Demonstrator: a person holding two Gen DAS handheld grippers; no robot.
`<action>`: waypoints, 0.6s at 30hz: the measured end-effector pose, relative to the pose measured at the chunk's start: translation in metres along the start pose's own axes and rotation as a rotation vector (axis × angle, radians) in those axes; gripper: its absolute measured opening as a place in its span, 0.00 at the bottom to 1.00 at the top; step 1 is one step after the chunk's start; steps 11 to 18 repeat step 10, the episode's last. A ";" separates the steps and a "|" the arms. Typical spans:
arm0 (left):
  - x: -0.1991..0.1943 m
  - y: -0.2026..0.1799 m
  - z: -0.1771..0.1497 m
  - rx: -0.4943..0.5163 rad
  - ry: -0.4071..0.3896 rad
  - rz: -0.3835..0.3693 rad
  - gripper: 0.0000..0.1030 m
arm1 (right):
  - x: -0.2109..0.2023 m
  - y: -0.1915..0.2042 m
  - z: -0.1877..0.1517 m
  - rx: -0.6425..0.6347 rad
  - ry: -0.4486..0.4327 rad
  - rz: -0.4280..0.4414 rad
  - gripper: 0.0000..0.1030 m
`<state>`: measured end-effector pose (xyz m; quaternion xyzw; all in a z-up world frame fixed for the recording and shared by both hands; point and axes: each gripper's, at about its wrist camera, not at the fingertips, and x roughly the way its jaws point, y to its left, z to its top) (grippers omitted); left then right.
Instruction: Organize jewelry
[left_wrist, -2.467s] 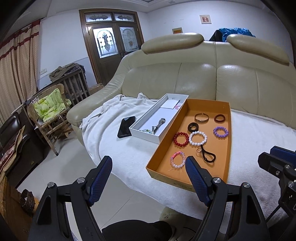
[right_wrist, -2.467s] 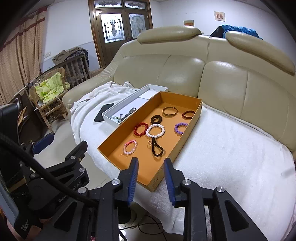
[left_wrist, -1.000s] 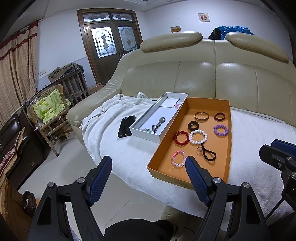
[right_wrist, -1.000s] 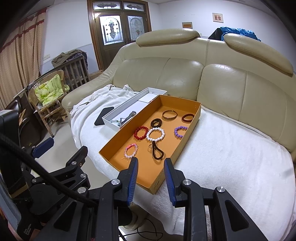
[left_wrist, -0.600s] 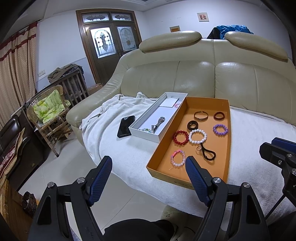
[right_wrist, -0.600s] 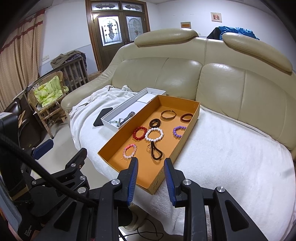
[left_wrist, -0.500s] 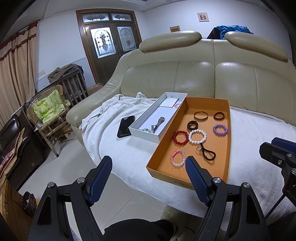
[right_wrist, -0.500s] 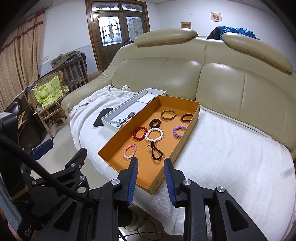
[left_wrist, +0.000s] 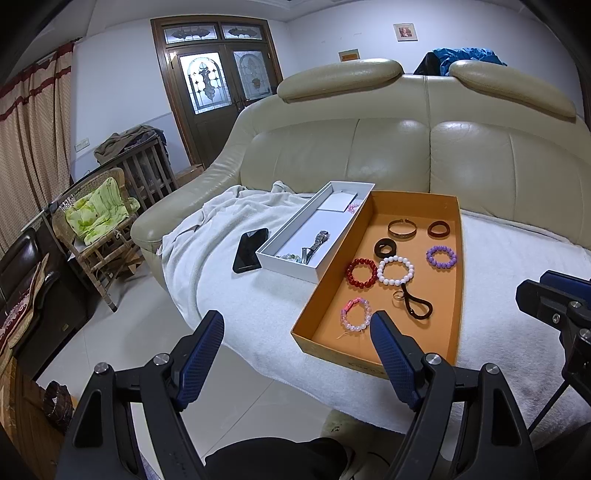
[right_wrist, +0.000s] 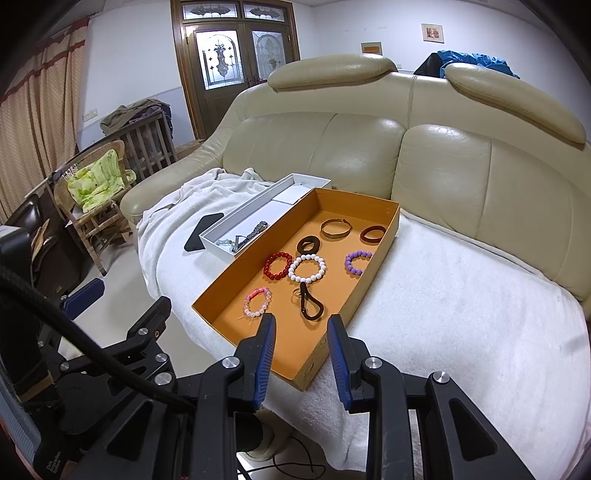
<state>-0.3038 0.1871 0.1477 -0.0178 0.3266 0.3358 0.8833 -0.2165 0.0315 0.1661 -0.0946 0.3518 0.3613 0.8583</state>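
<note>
An orange tray (left_wrist: 458, 258) lies on the blanket-covered sofa seat. In it are a red bead bracelet (left_wrist: 361, 272), a white one (left_wrist: 396, 271), a purple one (left_wrist: 441, 256), a pink one (left_wrist: 355, 314), a gold bangle (left_wrist: 402, 228), a dark bangle (left_wrist: 438, 229), a black hair tie (left_wrist: 384, 247) and a black loop (left_wrist: 417, 304). Left of the tray, a white box (left_wrist: 280, 254) holds a watch (left_wrist: 317, 242). My left gripper (left_wrist: 295, 319) hangs wide open before the tray's near left corner. My right gripper (right_wrist: 301, 325) is open by a narrow gap, empty, above the tray's (right_wrist: 369, 266) near end.
A black phone (left_wrist: 251, 249) lies on the white blanket (left_wrist: 221, 280) beside the box. The beige sofa back (left_wrist: 406, 147) rises behind. A wicker chair (left_wrist: 96, 229) with a green cushion stands on the tiled floor at left. The blanket to the right (right_wrist: 461, 314) is bare.
</note>
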 end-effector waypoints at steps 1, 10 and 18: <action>0.002 0.000 0.000 0.000 0.001 0.000 0.79 | 0.002 -0.001 0.001 0.001 0.001 0.001 0.31; 0.018 -0.012 0.007 0.005 0.023 -0.003 0.79 | 0.019 -0.014 0.008 0.014 0.005 0.011 0.31; 0.018 -0.012 0.007 0.005 0.023 -0.003 0.79 | 0.019 -0.014 0.008 0.014 0.005 0.011 0.31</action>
